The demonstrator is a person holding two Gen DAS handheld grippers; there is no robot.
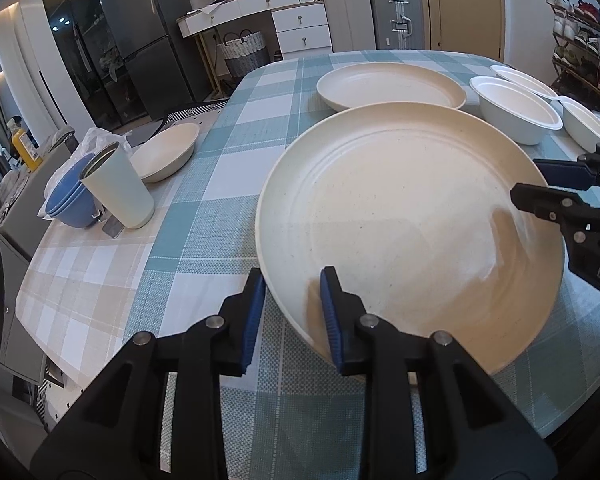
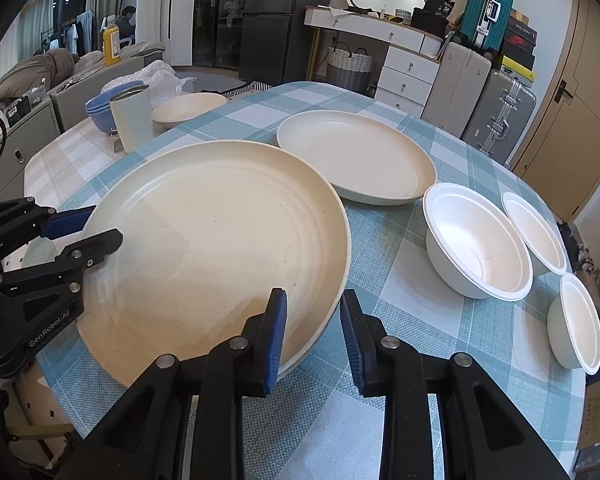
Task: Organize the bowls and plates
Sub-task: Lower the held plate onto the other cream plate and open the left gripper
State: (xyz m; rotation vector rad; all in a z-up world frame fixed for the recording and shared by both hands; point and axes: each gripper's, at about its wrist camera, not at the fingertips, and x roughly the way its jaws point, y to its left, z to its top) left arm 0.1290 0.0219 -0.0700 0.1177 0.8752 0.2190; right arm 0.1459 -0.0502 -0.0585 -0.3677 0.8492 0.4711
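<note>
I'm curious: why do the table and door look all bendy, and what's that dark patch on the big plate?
Left wrist view: the fisheye lens curves the table edge; a finger's shadow falls on the big plate. Right wrist view: the door bows.

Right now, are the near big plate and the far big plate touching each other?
Cannot tell. In the right wrist view the near plate's raised rim overlaps the far plate's edge, hiding any gap; the left wrist view shows the same overlap.
</note>
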